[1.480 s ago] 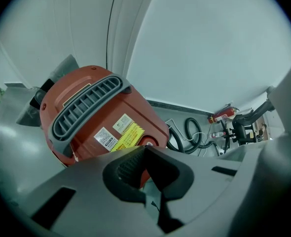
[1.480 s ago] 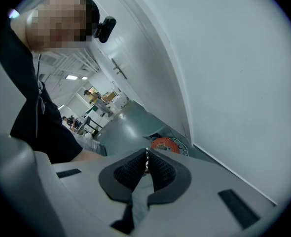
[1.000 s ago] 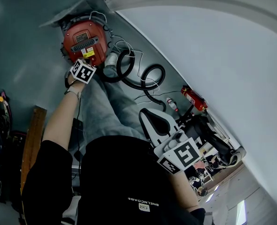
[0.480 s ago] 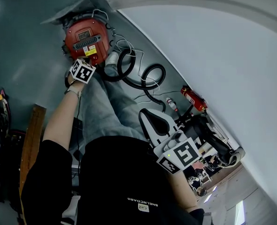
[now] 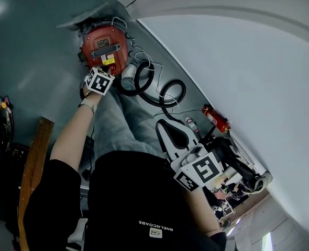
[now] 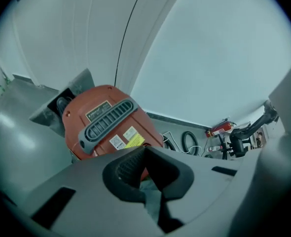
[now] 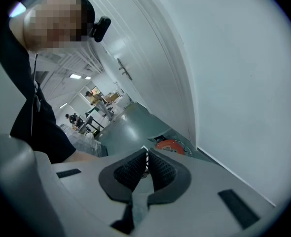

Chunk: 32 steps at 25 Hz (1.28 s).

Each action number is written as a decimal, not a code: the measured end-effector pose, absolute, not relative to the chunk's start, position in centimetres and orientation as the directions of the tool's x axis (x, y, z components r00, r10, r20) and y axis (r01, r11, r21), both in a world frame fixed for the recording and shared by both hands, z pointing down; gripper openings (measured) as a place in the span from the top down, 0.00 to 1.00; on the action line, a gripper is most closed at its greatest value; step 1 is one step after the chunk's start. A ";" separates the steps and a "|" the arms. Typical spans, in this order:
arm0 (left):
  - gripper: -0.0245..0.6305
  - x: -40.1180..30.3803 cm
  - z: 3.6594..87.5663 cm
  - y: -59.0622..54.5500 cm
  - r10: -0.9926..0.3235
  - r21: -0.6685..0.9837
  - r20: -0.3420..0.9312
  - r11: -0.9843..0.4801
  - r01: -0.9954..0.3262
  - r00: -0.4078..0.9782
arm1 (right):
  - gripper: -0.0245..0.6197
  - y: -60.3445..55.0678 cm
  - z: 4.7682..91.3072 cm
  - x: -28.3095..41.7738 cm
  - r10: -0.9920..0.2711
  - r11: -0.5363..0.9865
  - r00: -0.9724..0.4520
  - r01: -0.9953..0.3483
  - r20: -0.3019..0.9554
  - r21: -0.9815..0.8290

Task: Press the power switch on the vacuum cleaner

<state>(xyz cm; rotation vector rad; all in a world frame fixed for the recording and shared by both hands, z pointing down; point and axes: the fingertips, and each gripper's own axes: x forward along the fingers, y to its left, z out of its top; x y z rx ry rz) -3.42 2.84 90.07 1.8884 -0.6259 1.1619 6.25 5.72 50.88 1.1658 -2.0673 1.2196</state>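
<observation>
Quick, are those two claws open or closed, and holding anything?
Left gripper: closed, holding nothing, by the vacuum cleaner.
Right gripper: closed, holding nothing.

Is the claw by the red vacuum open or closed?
Closed. On the left gripper, the dark pads meet at their tips, with nothing held between them.

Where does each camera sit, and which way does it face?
Head view: on the person's head, facing down at the vacuum cleaner; both arms, left gripper and right gripper show.
Left gripper view: on the left gripper, facing the vacuum cleaner closely; its shut jaws show.
Right gripper view: on the right gripper, facing along the wall; its shut jaws show.
All three views show the vacuum cleaner.
</observation>
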 end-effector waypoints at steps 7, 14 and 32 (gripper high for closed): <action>0.94 -4.1 81.8 0.2 -0.098 0.345 0.875 -0.559 -0.754 0.474 | 0.91 4.4 46.5 5.7 -0.482 0.316 -0.561 -0.828 0.673 -0.464; 0.94 -4.9 70.2 -3.5 -0.237 0.325 0.820 -0.557 -0.764 0.521 | 0.91 1.9 42.2 5.5 -0.532 0.391 -0.601 -0.799 0.596 -0.457; 0.94 -6.7 37.5 -2.4 -0.598 0.222 0.566 -0.552 -0.804 0.567 | 0.91 -0.7 31.4 3.1 -0.536 0.622 -0.762 -0.648 0.364 -0.439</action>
